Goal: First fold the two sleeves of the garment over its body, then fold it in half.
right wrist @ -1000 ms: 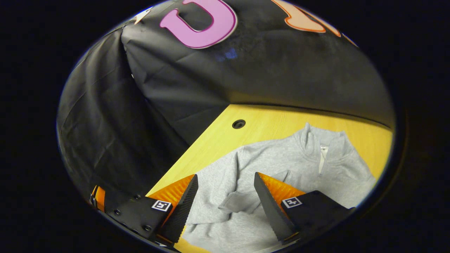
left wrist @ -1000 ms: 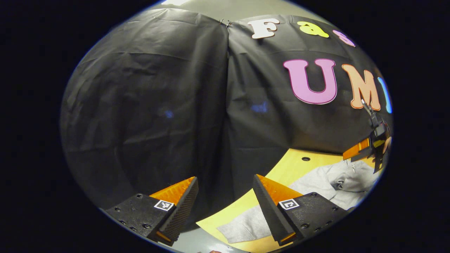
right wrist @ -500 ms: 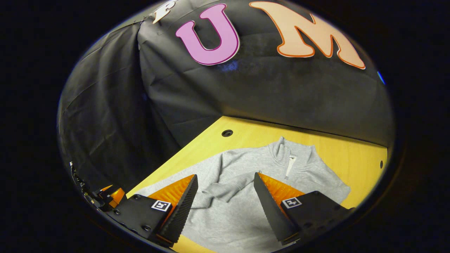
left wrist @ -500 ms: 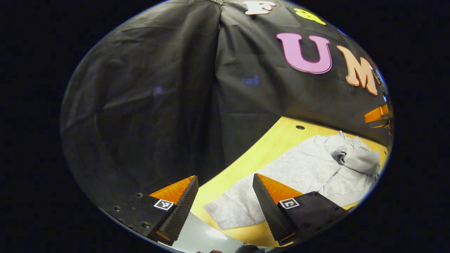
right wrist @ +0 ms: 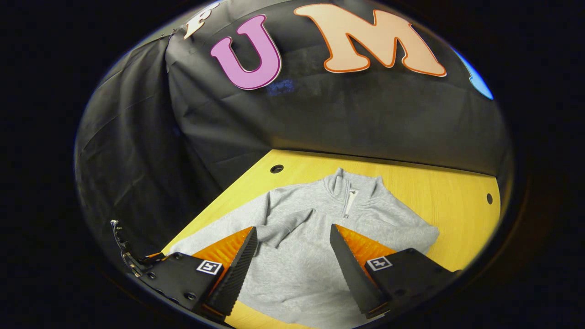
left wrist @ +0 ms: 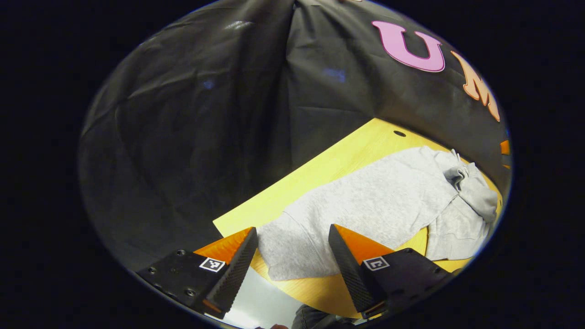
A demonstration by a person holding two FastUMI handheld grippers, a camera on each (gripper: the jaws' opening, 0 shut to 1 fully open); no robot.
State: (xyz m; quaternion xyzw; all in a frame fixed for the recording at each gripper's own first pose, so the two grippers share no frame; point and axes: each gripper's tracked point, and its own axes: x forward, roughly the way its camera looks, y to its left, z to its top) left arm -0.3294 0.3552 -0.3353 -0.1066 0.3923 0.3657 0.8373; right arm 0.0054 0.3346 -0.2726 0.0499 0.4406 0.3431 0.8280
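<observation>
Hovering wide open and empty, both the left gripper (left wrist: 292, 256) and right gripper (right wrist: 292, 256) hang above the sweatshirt (right wrist: 315, 242). One sleeve (right wrist: 283, 224) lies over the body; pinching a second layer near the hem could drag it off the table (right wrist: 448, 192).

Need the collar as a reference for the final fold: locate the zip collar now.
In the right gripper view the zip collar sits at the grey garment's far end, toward the booth wall, right of the table's round hole.

Left gripper (left wrist: 292, 265) has swung toward the sleeve (left wrist: 292, 249) of the grey garment (right wrist: 315, 237); right gripper (right wrist: 292, 269) has drawn back, revealing more table (right wrist: 457, 201).
</observation>
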